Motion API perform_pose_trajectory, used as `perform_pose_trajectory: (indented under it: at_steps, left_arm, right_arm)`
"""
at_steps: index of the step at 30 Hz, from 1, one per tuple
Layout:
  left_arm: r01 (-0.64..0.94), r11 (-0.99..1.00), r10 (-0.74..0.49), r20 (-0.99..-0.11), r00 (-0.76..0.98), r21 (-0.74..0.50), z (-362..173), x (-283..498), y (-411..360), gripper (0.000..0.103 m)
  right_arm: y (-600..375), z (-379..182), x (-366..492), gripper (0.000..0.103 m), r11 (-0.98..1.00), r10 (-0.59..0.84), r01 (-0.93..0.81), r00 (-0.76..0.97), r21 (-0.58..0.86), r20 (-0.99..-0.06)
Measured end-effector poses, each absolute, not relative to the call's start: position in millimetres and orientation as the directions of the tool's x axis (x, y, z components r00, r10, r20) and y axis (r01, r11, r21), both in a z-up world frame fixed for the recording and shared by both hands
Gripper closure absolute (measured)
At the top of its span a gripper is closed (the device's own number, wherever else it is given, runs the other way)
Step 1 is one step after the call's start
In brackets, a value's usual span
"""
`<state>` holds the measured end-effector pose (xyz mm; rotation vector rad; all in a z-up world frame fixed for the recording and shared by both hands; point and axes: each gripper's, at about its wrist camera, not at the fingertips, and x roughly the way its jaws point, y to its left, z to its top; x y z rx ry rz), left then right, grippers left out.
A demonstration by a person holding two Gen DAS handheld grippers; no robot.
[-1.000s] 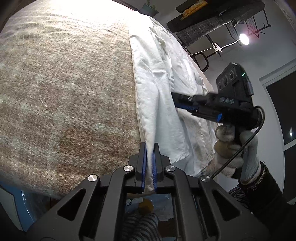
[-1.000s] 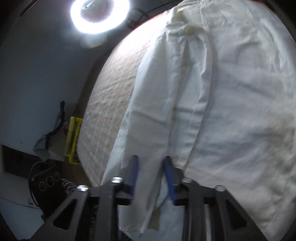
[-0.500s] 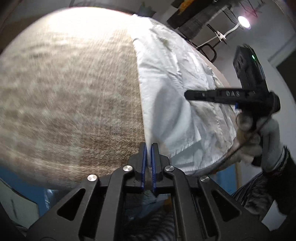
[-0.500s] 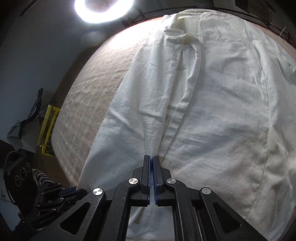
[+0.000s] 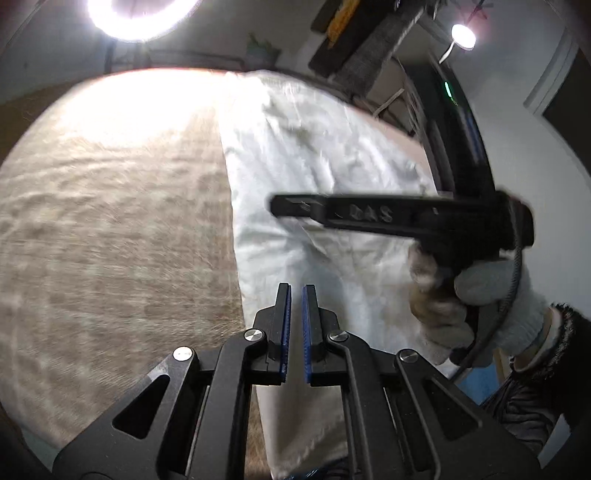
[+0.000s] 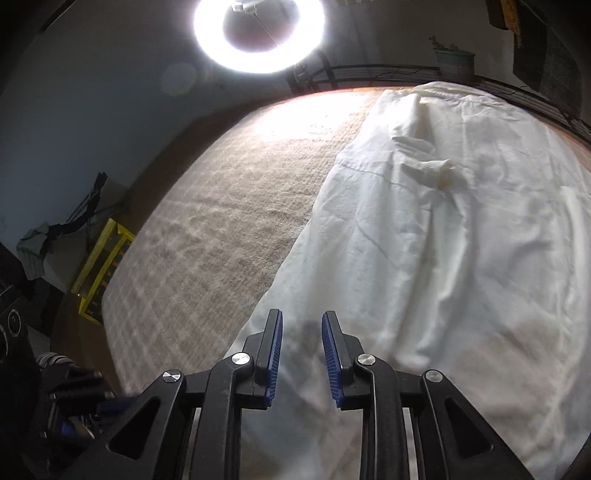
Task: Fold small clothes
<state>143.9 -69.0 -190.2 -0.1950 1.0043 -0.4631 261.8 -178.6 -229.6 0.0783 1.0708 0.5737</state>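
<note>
A white garment [image 5: 317, 173] lies spread on a beige woven table cover [image 5: 110, 229], also in the right wrist view [image 6: 461, 240]. My left gripper [image 5: 296, 291] is slightly open above the garment's near left edge, with nothing between its blue pads. My right gripper [image 6: 302, 325] is open and empty above the garment's near hem. In the left wrist view the right gripper [image 5: 280, 206] hovers over the cloth, held by a gloved hand [image 5: 480, 295].
A ring light [image 6: 258, 33] glares above the table's far edge. A yellow rack [image 6: 103, 266] and dark equipment [image 6: 22, 332] stand off the table's left side. A potted plant [image 6: 452, 59] and shelves sit behind.
My left gripper has let go of the garment's edge and opened a little. My right gripper, shut half a second ago, has opened. Both have lifted and tilted up, and the cloth lies flat.
</note>
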Motion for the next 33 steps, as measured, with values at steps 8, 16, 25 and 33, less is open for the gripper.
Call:
perform_pose_trajectory:
  at_steps: [8,16,25,33]
  left_arm:
    - [0.294,0.911,-0.399,-0.798,0.452,-0.289,-223.1,124.1,-59.7,0.096]
    - [0.328,0.92,-0.354,-0.817,0.456,-0.215,-223.7,79.4,-55.3,0.096]
    - [0.314,0.91,-0.406,-0.736,0.542,-0.271,-170.8,61.7,-52.6,0.096]
    - [0.401,0.879,-0.46,-0.675,0.577,-0.257,-131.0,88.2,-97.2,0.063]
  right_arm:
    - [-168.7,-241.0,264.8,0.079,0.848,0.464,-0.44,0.344,0.296,-0.816]
    - [-199.8,-206.8,247.2,0.066,0.888,0.423,-0.389,0.473,0.247,-0.773]
    - [-261.1,-152.1,204.7,0.03,0.914,0.399,-0.327,0.62,0.241,-0.675]
    - [-327.8,-133.0,164.1,0.007,0.947,0.322,-0.243,0.678,0.212,-0.661]
